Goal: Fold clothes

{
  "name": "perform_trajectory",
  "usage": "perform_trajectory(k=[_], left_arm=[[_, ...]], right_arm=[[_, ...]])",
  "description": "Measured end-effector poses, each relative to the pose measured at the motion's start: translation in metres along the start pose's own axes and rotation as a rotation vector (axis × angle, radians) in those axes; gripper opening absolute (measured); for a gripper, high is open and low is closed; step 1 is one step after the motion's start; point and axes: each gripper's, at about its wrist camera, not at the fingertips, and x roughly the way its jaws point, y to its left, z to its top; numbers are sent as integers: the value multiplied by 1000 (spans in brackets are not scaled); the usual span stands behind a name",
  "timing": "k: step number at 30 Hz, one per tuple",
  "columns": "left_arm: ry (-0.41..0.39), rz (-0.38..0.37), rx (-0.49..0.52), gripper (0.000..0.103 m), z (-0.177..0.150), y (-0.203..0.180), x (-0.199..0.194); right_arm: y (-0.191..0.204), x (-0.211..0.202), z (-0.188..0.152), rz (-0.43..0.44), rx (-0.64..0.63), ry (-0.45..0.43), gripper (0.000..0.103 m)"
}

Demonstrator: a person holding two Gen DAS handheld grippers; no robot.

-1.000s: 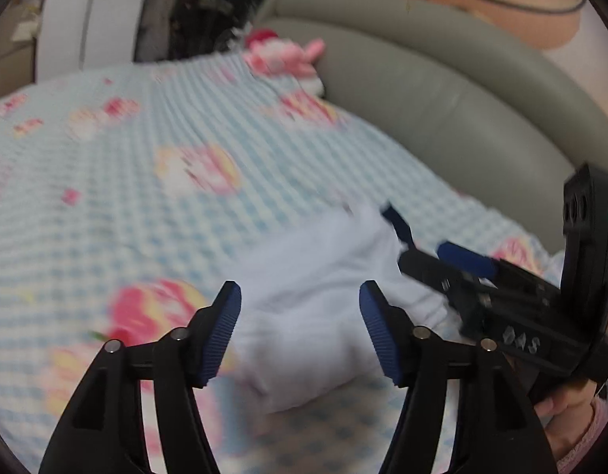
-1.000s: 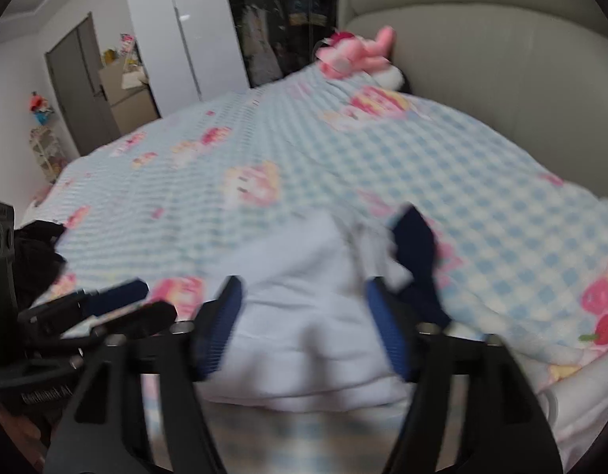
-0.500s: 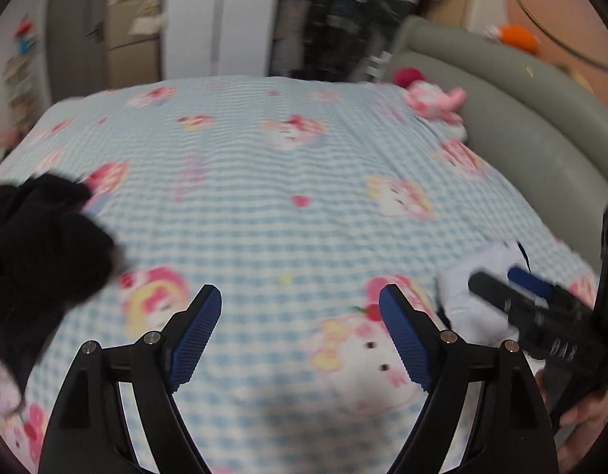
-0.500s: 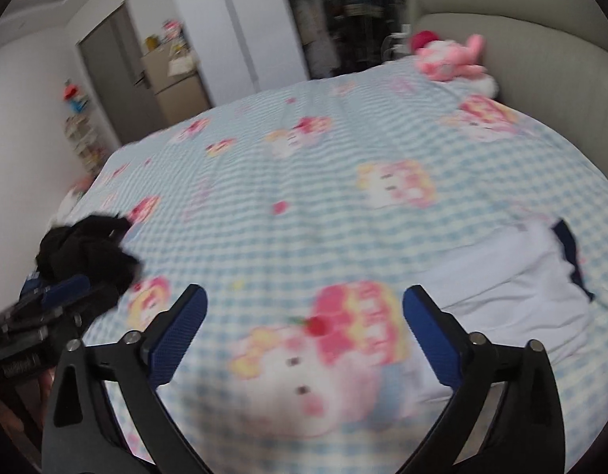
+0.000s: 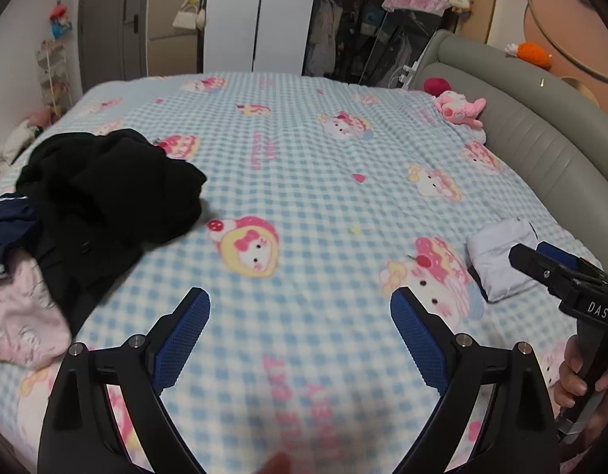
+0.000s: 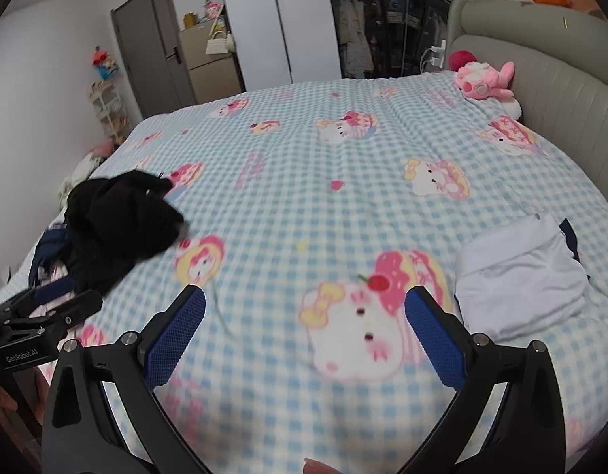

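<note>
Left wrist view: the left gripper (image 5: 300, 312) points down at a slant over the bedspread (image 5: 304, 181), its jaws opening, already wide, with nothing between the blue pads (image 5: 181, 339). A heap of black clothes (image 5: 106, 197) lies at the left on the bedspread, over a pink garment (image 5: 19, 324); the folded white garment (image 5: 501, 256) lies at the right, near the headboard (image 5: 541, 134). The right gripper (image 5: 541, 264), held by a hand (image 5: 580, 375), enters from the right just in front of the white garment; its body reads "DAS". Right wrist view: the right gripper (image 6: 304, 324) also slants down over the bedspread (image 6: 304, 158), jaws wide and empty. The white garment (image 6: 521, 276) lies just right of the right pad (image 6: 434, 339), apart from it; the black clothes (image 6: 118, 221) lie well to the left. The left gripper (image 6: 51, 308) shows at the left edge, marked "GenRobot.AI".
</note>
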Motion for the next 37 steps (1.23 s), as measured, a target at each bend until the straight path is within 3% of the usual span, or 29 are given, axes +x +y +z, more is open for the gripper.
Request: perform_trajectory(k=[7, 14, 17, 22, 27, 31, 34, 37], left_arm=[[-78, -16, -52, 97, -66, -3, -75], [-107, 75, -72, 97, -136, -10, -122], [-149, 21, -75, 97, -158, -11, -127], [-97, -24, -88, 97, -171, -15, -114], [-89, -18, -59, 97, -182, -24, -109], [-104, 32, -7, 97, -193, -26, -96], [-80, 4, -71, 97, -199, -18, -87], [-82, 15, -66, 97, -203, -18, -84]], right_arm=[[19, -59, -62, 14, 48, -11, 102], [30, -118, -161, -71, 45, -27, 103], [28, -129, -190, -101, 58, 2, 103], [27, -135, -203, -165, 32, -33, 103], [24, -131, -203, -142, 56, -32, 103], [28, -124, -208, -126, 39, -1, 103], [31, -119, -212, -120, 27, 20, 102], [33, -117, -214, -126, 21, 24, 102]])
